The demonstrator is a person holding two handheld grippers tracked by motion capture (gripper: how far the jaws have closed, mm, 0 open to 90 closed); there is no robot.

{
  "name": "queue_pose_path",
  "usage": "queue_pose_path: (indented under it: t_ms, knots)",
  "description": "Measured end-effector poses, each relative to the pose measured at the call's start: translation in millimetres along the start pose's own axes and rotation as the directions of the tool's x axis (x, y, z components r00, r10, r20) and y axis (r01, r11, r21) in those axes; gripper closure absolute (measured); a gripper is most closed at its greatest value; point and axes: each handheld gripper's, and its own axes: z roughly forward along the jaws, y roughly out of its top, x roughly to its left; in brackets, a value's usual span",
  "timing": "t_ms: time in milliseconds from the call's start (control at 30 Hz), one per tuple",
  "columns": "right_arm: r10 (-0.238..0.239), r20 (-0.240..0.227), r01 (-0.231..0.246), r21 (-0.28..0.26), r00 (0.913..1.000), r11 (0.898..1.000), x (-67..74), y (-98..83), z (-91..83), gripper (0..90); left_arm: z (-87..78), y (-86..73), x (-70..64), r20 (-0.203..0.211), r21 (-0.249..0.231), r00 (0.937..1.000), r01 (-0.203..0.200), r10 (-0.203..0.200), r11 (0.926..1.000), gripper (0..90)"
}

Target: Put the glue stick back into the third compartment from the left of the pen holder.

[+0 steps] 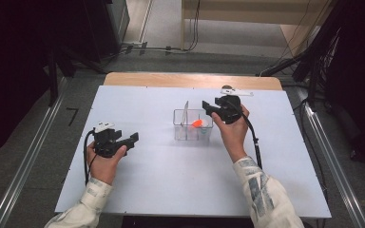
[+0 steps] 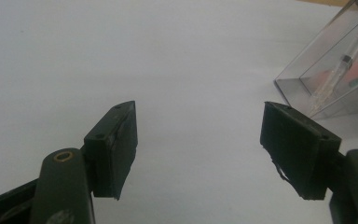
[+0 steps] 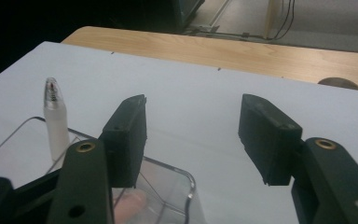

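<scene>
A clear plastic box (image 1: 193, 125) stands in the middle of the white table top (image 1: 171, 175). Inside it lie an orange item (image 1: 197, 123) and a pen with a frosted cap (image 1: 187, 112) that leans upright against one corner. My right gripper (image 1: 207, 109) hovers open just above the box's right rim, nothing between its jaws; in its own view the pen (image 3: 56, 122) rises at the left and the box rim (image 3: 186, 179) sits below. My left gripper (image 1: 132, 139) is open and held low over the table, left of the box (image 2: 326, 74).
A white object (image 1: 235, 91) lies on the table behind my right hand. A bare wooden strip (image 1: 190, 80) runs along the table's far edge. Cables and dark equipment legs (image 1: 309, 61) stand on the floor beyond.
</scene>
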Motion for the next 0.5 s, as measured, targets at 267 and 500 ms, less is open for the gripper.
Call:
queue_pose_path:
  t_ms: [267, 500]
  knots:
    - [0.022, 0.03, -0.022, 0.001, 0.9993, 1.0, -14.5, -7.6, -7.8, 32.4, -0.1, 0.0, -0.2, -0.006, -0.001, 1.0, 0.001, -0.001, 1.0, 27.1]
    - [0.051, 0.036, -0.051, -0.002, 0.9981, 0.999, -27.0, -16.1, -17.1, 26.3, -0.1, 0.1, -0.4, -0.008, -0.004, 1.0, 0.004, -0.004, 1.0, 25.4]
